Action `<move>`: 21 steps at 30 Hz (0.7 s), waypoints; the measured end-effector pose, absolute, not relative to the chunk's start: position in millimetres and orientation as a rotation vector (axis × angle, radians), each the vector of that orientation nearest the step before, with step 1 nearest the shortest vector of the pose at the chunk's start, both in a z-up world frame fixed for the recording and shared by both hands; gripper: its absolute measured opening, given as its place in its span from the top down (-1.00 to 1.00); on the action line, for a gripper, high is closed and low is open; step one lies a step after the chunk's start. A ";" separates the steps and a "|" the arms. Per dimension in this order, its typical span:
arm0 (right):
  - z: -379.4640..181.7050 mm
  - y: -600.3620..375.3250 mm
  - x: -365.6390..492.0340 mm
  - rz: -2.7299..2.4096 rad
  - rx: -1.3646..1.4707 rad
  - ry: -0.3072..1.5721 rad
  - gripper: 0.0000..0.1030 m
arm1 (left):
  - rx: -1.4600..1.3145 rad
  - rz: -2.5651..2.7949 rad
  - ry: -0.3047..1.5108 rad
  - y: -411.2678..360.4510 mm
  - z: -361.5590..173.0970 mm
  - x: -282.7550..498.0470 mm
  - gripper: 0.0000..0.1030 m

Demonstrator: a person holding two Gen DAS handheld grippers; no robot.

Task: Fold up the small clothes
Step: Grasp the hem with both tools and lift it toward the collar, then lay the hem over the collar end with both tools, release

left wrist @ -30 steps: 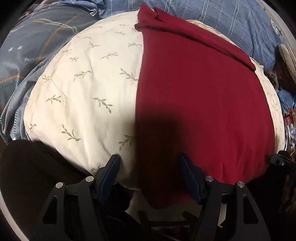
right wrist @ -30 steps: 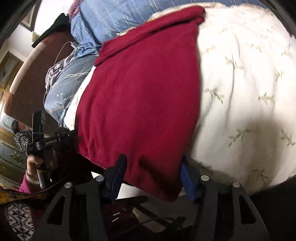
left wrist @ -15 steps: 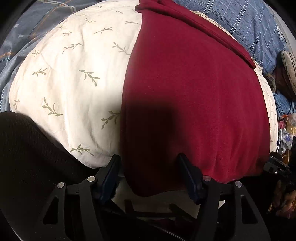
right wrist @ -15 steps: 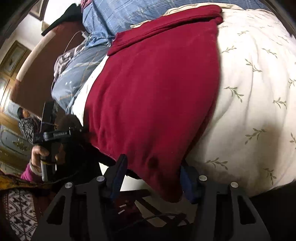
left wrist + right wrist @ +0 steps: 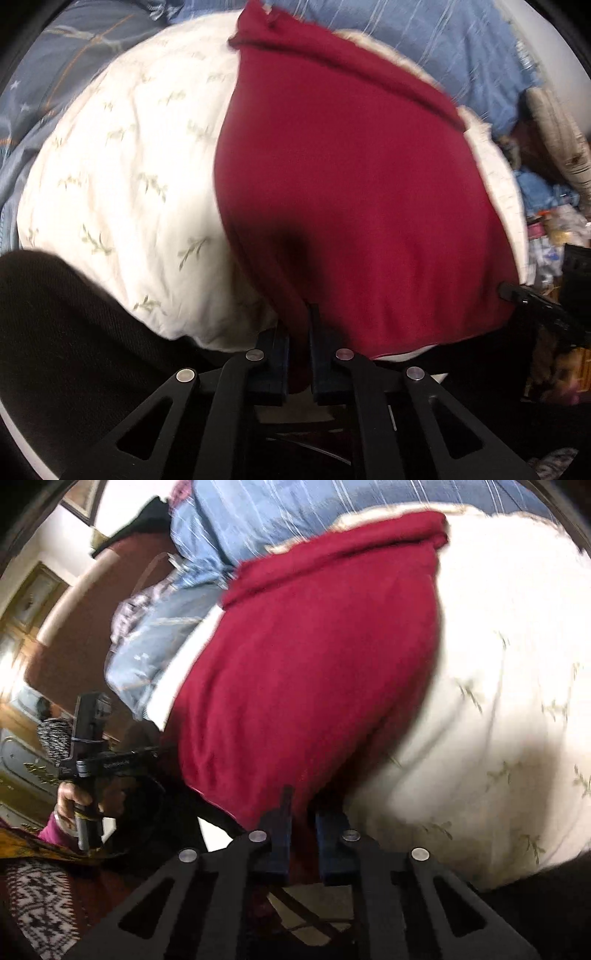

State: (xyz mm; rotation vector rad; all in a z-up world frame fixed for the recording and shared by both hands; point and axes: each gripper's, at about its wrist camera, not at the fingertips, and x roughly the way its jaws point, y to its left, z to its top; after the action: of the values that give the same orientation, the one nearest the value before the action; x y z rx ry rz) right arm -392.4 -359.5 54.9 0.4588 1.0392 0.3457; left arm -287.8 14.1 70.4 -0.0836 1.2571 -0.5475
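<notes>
The red garment [image 5: 354, 206] lies spread on the leaf-print pillow [image 5: 129, 177], filling its 3 o'clock half. The left gripper [image 5: 298, 332] pinches one near corner and the right gripper [image 5: 303, 812] pinches the other. The corner grasp looks done; next, both should probably lift together and carry the hem toward 12 o'clock.

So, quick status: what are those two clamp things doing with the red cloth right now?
Left gripper shut on red cloth, near corner. Right gripper shut on the other near corner. Cloth flat on cream pillow. Nothing in the way.
</notes>
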 end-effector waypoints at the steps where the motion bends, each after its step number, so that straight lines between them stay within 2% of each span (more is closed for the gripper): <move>1: 60.9 -358.8 -391.2 0.358 0.458 1.020 0.85 | -0.101 -0.567 1.241 16.5 77.4 -286.9 0.89; 13: 130.2 -403.8 -304.9 0.288 0.530 0.741 0.89 | -0.263 -0.609 0.915 37.2 149.3 -209.1 0.89; 21: 130.1 -442.3 -206.3 0.167 0.527 0.728 0.90 | -0.257 -0.562 0.805 -5.3 152.5 -132.0 0.89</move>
State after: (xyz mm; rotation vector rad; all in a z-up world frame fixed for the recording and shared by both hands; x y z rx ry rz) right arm -206.3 -442.3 130.1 0.5271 0.7284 0.1674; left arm -132.0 -5.3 152.5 -0.2565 0.8051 -0.5621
